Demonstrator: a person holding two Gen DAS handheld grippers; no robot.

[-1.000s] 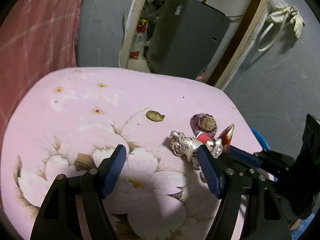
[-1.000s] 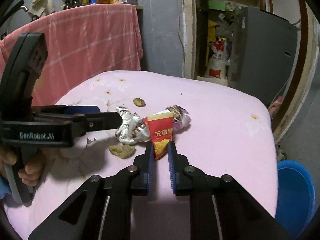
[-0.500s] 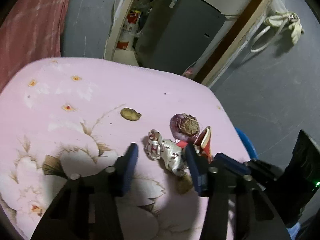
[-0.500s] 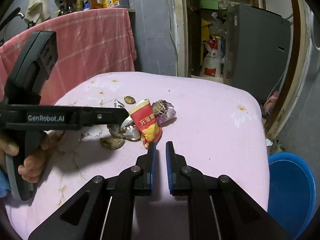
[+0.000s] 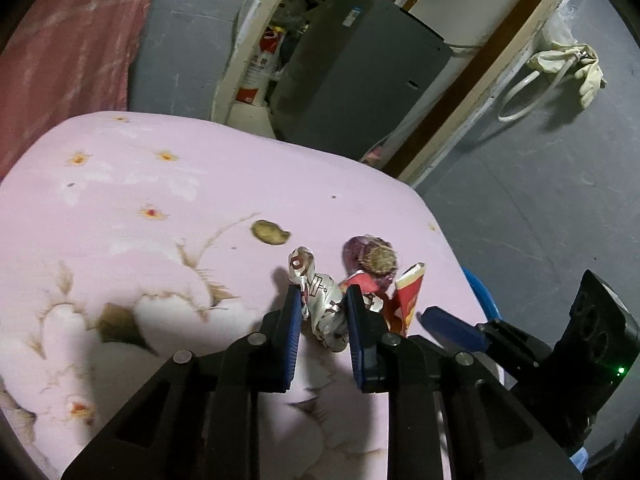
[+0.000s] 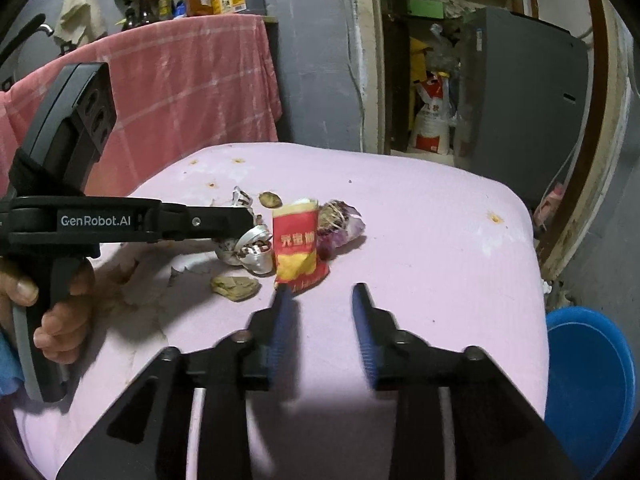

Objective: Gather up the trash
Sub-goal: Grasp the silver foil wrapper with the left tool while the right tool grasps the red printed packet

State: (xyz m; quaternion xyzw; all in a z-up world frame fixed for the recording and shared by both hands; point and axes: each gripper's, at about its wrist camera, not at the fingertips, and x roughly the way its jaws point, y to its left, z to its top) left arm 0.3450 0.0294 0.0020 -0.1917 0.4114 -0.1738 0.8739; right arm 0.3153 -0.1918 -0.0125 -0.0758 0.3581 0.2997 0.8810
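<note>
While its jaws have just been closing, the left gripper (image 5: 323, 300) stands narrow around the silver wrapper (image 5: 324, 300), its blue pads set against either side of the crumpled foil. In the right wrist view the same gripper (image 6: 246, 222) reaches in from the left, held by a hand (image 6: 48, 308) at the frame's edge, its tip over the wrapper (image 6: 252, 252).

The right gripper (image 6: 320, 292) has just been opening; its jaws are parted with nothing between them, and its left tip is just short of the lower edge of the red packet (image 6: 298, 246). The packet leans upright on the pink cloth (image 6: 420, 240), just beside the wrapper. In the left wrist view the packet (image 5: 406, 296) shows just right of the wrapper, with the right gripper's blue finger (image 5: 452, 326) close behind it.

A brown scrap (image 6: 236, 287) lies on the cloth just near of the wrapper. Behind the packet lies a purple onion piece (image 6: 340, 222), touching or nearly touching it; farther still is a small peel (image 6: 270, 199). A blue bin (image 6: 588, 380) sits on the floor off the cloth's right edge. Beyond the table hangs a pink towel (image 6: 180, 92), and a grey cabinet (image 6: 524, 100) stands in the doorway.
</note>
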